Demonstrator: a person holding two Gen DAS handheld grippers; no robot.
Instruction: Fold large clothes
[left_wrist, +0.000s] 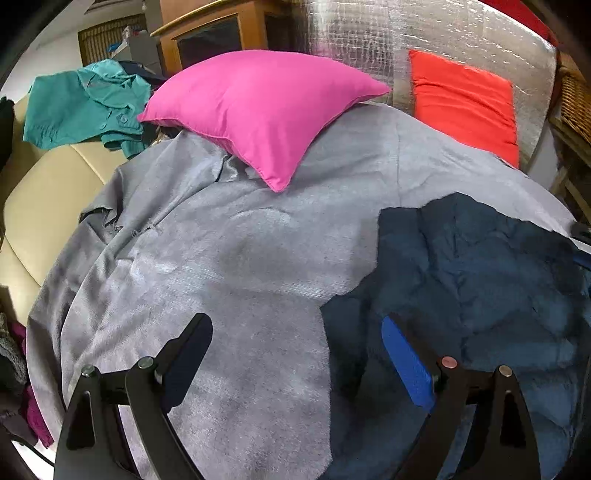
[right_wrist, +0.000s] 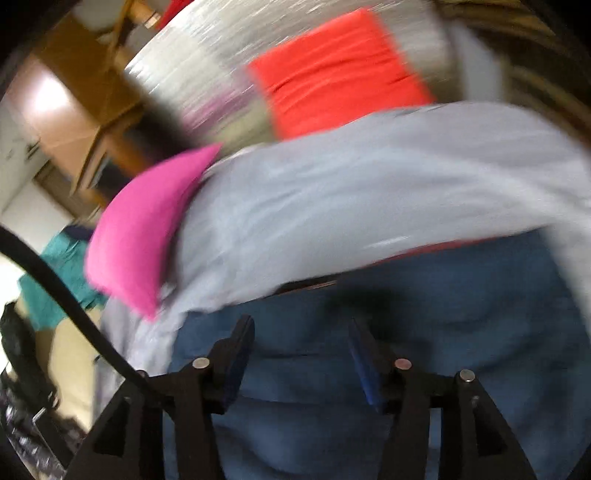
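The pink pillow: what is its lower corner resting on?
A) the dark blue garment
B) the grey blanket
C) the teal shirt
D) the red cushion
B: the pink pillow lies with its lower corner on the grey blanket, apart from the dark blue garment.

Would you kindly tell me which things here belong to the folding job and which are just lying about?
Job:
dark blue garment
grey cover it lies on
left hand-held gripper, open
right hand-held gripper, open

Lying about:
pink cushion
red cushion
teal shirt
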